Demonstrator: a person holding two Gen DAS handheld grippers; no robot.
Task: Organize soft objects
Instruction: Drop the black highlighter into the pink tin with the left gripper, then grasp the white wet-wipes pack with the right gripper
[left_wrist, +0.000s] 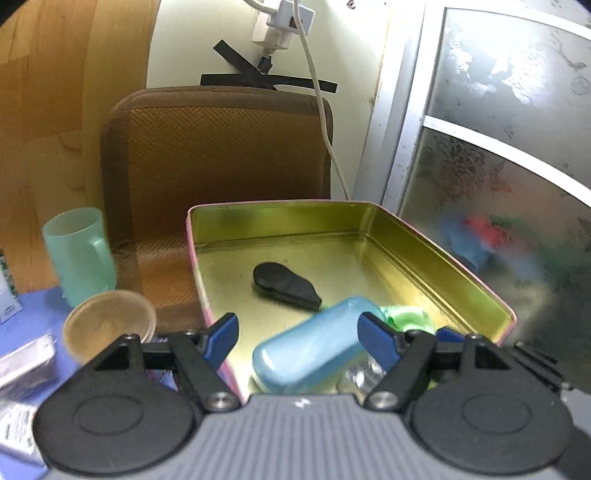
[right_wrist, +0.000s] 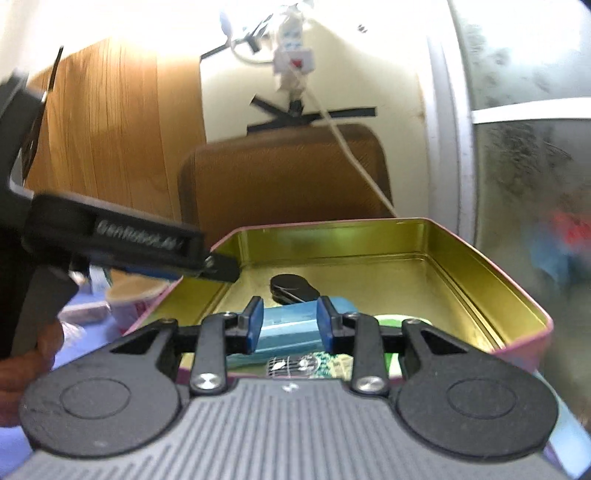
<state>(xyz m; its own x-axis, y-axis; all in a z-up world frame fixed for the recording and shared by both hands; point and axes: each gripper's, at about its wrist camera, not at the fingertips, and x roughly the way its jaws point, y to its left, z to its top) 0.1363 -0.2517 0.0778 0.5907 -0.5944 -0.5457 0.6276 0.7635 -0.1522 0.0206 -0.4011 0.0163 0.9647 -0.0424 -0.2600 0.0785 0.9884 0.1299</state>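
An open tin box (left_wrist: 443, 254) with a gold inside and pink rim stands in front of both grippers. Inside lie a black soft pouch (left_wrist: 284, 284), a light blue soft case (left_wrist: 310, 350) and a green item (left_wrist: 406, 317). My left gripper (left_wrist: 297, 339) is open above the box's near left corner, the blue case between and below its fingers. My right gripper (right_wrist: 290, 325) has its blue pads on both sides of the blue case (right_wrist: 288, 328) over the box (right_wrist: 480, 280). The black pouch (right_wrist: 293, 288) lies beyond. The left gripper's body (right_wrist: 122, 243) shows at left.
A mint green mug (left_wrist: 79, 254) and a brown round cup (left_wrist: 109, 325) stand left of the box on a blue cloth. Packets lie at the far left. A brown chair back (left_wrist: 221, 166) and a frosted glass door (left_wrist: 498, 147) are behind.
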